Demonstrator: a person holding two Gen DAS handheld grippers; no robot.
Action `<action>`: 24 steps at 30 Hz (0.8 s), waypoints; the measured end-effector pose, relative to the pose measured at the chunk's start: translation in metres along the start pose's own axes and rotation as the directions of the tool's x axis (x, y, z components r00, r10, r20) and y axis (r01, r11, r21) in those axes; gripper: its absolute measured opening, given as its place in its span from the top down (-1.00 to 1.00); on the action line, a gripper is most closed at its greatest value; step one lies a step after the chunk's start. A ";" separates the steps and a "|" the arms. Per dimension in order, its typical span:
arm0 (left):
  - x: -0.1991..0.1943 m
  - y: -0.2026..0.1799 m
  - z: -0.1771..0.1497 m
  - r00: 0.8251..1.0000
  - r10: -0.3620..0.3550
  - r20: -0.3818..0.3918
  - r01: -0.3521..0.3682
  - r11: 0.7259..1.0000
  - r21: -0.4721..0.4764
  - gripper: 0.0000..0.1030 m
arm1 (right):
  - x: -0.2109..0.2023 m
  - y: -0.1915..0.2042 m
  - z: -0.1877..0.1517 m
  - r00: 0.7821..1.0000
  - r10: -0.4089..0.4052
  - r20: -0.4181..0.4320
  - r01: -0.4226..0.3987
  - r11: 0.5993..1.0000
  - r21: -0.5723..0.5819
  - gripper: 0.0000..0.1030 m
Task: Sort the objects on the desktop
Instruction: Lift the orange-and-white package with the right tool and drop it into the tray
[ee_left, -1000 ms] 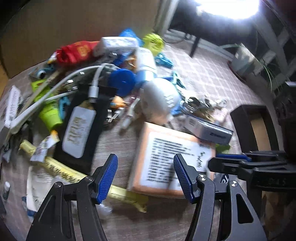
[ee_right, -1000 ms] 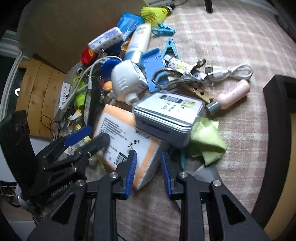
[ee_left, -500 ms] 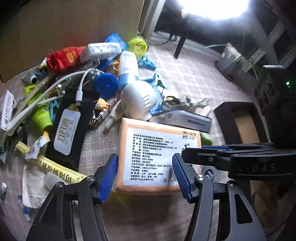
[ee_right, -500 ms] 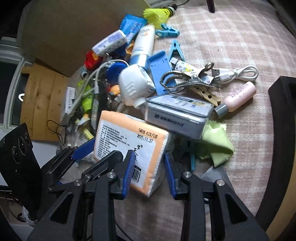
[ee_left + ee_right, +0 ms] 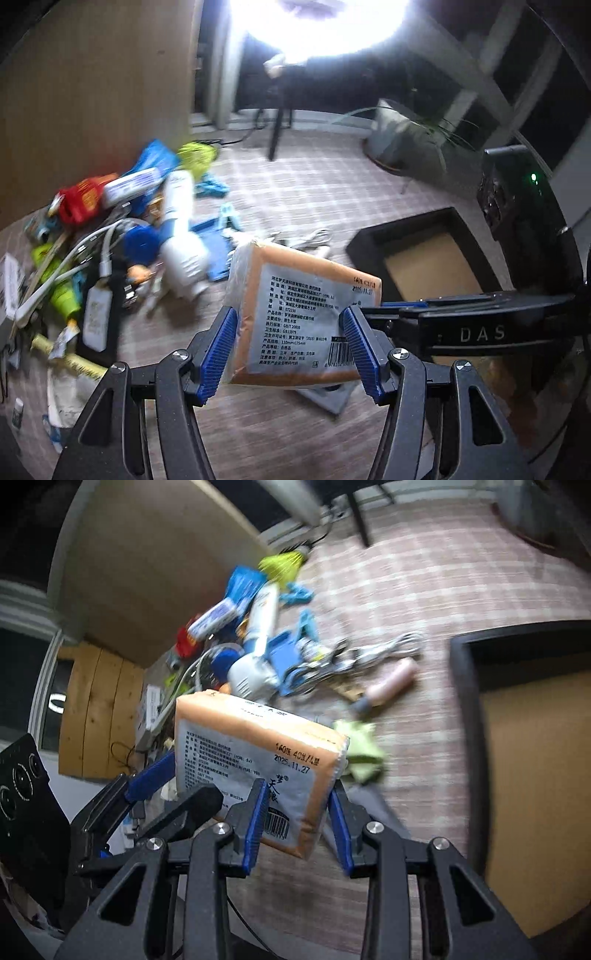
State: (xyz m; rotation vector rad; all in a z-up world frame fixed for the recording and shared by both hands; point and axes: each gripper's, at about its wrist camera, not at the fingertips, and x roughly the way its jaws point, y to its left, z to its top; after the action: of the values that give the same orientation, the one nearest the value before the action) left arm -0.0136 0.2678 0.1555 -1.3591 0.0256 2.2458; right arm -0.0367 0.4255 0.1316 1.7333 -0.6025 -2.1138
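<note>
Bench (image 5: 332,184) under a pink checked cloth; a cluttered heap of small items on its far left side. Black open-topped box with a tan cardboard floor (image 5: 424,258) sits at the right edge. Your orange plastic-wrapped tissue pack with a white printed label (image 5: 295,314) is off the bench, tilted, held in the air between heap and box. Your left gripper (image 5: 290,347) has its jaws clenched on the pack's two sides. Your right gripper (image 5: 295,821) grips one corner of the same pack; its jaws have just been opening, the pack between them. Pale green crumpled cloth (image 5: 362,753) lies beneath. Pink cylindrical tube (image 5: 391,681) beside the heap.
</note>
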 end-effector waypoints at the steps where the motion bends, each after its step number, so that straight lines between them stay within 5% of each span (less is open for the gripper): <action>1: 0.000 -0.006 0.002 1.000 -0.009 -0.001 0.009 1.000 0.010 -0.10 | -0.002 -0.004 -0.002 1.000 -0.007 0.011 0.007 1.000 0.006 0.34; 10: 0.039 -0.096 0.021 0.991 -0.118 -0.057 0.124 0.983 0.138 -0.10 | -0.071 -0.087 -0.018 0.985 -0.120 0.124 0.104 0.986 0.134 0.31; 17: 0.076 -0.174 0.031 0.967 -0.206 -0.147 0.236 0.945 0.228 -0.10 | -0.114 -0.153 -0.039 0.965 -0.214 0.151 0.169 0.950 0.262 0.30; 24: 0.087 -0.224 0.033 0.945 -0.249 -0.210 0.307 0.899 0.313 -0.12 | -0.149 -0.178 -0.056 0.932 -0.301 0.203 0.232 0.924 0.305 0.30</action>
State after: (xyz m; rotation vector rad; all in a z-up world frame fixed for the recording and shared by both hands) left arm 0.0233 0.5074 0.1531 -1.2629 0.2519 1.7869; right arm 0.0490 0.6478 0.1535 1.7948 -0.8021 -2.5705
